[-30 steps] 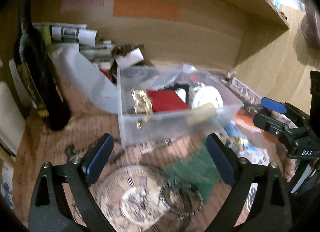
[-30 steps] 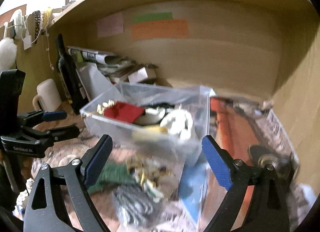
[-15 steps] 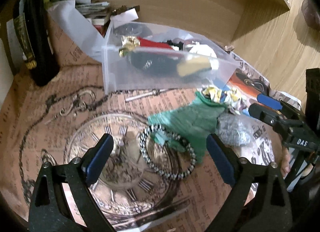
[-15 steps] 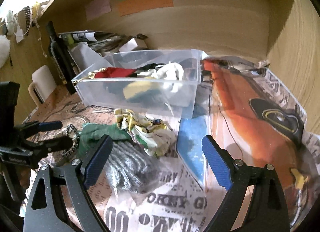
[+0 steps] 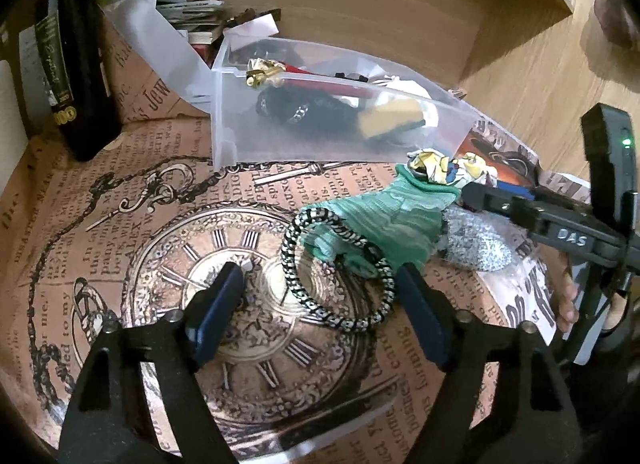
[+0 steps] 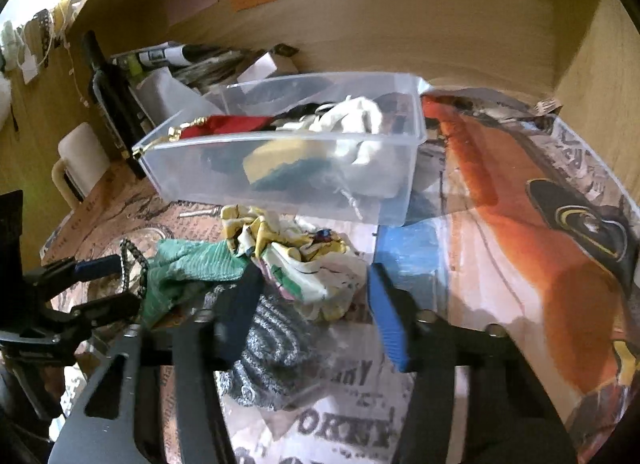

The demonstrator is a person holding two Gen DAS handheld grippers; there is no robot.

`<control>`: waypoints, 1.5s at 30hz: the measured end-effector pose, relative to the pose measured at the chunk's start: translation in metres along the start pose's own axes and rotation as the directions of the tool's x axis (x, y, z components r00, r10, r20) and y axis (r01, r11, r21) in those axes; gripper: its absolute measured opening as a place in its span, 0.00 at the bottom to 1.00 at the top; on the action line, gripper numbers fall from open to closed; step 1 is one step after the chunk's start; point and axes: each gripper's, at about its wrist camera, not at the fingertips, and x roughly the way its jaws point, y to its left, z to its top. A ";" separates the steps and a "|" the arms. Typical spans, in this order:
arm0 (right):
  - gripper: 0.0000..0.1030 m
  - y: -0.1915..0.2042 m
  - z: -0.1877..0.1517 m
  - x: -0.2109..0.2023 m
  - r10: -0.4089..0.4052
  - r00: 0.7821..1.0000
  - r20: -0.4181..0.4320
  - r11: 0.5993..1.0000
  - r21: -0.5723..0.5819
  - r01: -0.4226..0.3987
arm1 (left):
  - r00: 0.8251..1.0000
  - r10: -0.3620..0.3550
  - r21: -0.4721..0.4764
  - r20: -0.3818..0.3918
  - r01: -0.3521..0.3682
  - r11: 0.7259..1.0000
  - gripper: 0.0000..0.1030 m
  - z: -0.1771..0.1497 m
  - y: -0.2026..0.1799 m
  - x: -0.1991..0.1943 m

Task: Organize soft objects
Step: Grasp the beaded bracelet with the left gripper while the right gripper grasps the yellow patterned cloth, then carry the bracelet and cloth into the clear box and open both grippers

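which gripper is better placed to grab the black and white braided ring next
Left. The left gripper is open with the braided ring lying between its fingertips on the clock-print paper. The right gripper sits over the patterned cloth and grey knit.

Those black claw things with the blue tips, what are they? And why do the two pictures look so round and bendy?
Each claw is a hand-held gripper: a person holds one in each hand and squeezes it to pinch things. A small round-lens camera sits on each, which bends the view.

One picture looks along the left hand-held gripper; the other looks along the right hand-held gripper. Both are open and hold nothing.

On the printed paper table cover lie soft things: a black-and-white cord ring partly over a green cloth, a grey knitted piece and a crumpled yellow patterned cloth. Behind them stands a clear plastic box already holding more items. A dark bottle stands at the left.
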 end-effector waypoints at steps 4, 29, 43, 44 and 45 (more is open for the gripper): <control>0.26 0.002 -0.001 0.003 0.007 1.000 -0.008 1.000 -0.014 -0.007 | 1.000 -0.017 0.008 0.002 0.017 1.000 0.54 0.000 -0.002 0.001; 0.13 0.007 0.020 -0.043 0.002 0.985 0.172 1.000 -0.031 0.003 | 0.989 -0.001 0.013 0.145 -0.001 1.000 0.23 0.037 0.001 -0.040; 0.13 0.020 0.064 -0.064 0.013 0.944 0.330 0.998 -0.064 0.008 | 0.964 0.028 0.064 0.266 -0.046 0.997 0.23 0.099 -0.011 -0.048; 0.13 0.020 0.067 -0.062 0.011 0.943 0.334 0.998 -0.066 0.012 | 0.962 0.027 0.067 0.271 -0.047 0.997 0.23 0.102 -0.011 -0.047; 0.13 0.020 0.070 -0.061 0.011 0.942 0.335 0.998 -0.068 0.013 | 0.961 0.025 0.069 0.275 -0.046 0.997 0.24 0.106 -0.012 -0.046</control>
